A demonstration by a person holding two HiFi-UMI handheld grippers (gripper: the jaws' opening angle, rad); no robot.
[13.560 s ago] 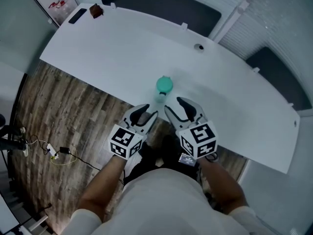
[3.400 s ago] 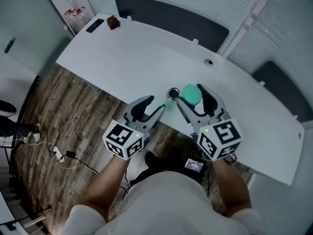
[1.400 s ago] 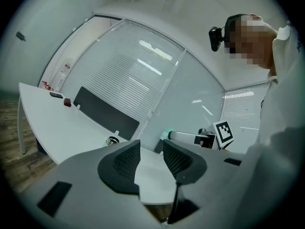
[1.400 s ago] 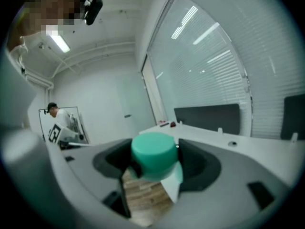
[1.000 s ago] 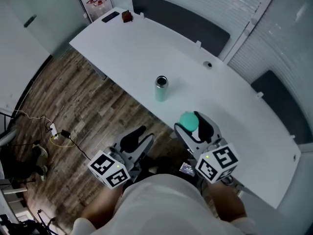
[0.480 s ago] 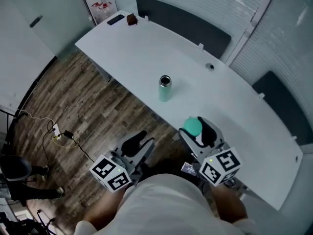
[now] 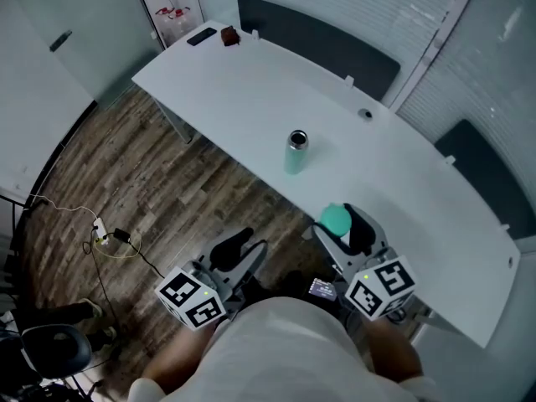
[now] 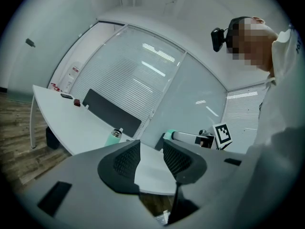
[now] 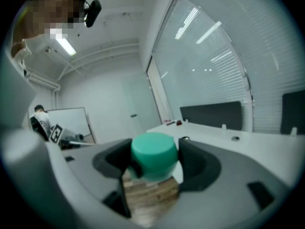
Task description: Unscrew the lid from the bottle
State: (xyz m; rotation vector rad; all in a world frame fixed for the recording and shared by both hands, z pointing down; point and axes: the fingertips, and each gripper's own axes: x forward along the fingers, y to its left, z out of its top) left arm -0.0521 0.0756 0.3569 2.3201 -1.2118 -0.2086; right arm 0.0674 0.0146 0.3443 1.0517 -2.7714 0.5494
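Note:
The mint-green bottle point(image 7: 296, 152) stands upright on the white table point(image 7: 251, 82) with its mouth uncovered; in the left gripper view the bottle point(image 8: 114, 137) shows small beyond the jaws. The teal lid point(image 7: 336, 219) sits between the jaws of my right gripper point(image 7: 337, 222), which is shut on it, well short of the bottle, near the table's front edge. Close up, the lid point(image 9: 154, 155) fills the right gripper point(image 9: 155, 159). My left gripper point(image 7: 249, 243) is open with nothing in it, over the wooden floor off the table's edge; its jaws point(image 8: 151, 151) stand apart.
A dark phone point(image 7: 201, 36) and a small brown object point(image 7: 229, 34) lie at the table's far left corner. A cable grommet point(image 7: 365, 114) sits behind the bottle. Dark panels point(image 7: 318, 40) line the table's far side. Cables point(image 7: 109, 237) lie on the floor at left.
The lid, on the bottle at first, is off it and stays in the right gripper. Over the last second both grippers have drawn a little further back from the bottle.

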